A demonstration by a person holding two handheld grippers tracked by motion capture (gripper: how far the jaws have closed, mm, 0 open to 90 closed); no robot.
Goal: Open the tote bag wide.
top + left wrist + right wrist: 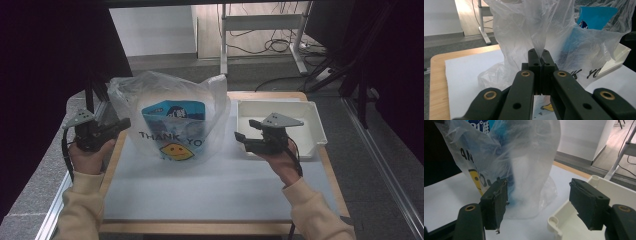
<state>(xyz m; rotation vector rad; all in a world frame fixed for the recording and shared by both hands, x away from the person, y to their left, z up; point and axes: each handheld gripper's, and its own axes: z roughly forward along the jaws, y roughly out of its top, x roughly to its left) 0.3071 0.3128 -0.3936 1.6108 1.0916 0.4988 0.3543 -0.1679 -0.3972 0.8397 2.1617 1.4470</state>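
Note:
A thin white plastic bag (170, 117) printed "THANK YOU" with a yellow smiley stands on the table, and a blue packet (173, 111) sits inside it. My left gripper (122, 123) touches the bag's left side. In the left gripper view its jaws are pressed together on a fold of the bag's film (539, 37), gripper (538, 58). My right gripper (242, 136) hovers just right of the bag, open and holding nothing; in the right gripper view (537, 200) the bag (524, 165) stands ahead between its spread fingers.
A white plastic tray (314, 116) sits at the table's right, under and behind my right gripper; its corner shows close by (556, 222). A white sheet (215, 185) covers the wooden table. Desk legs and cables lie on the floor beyond.

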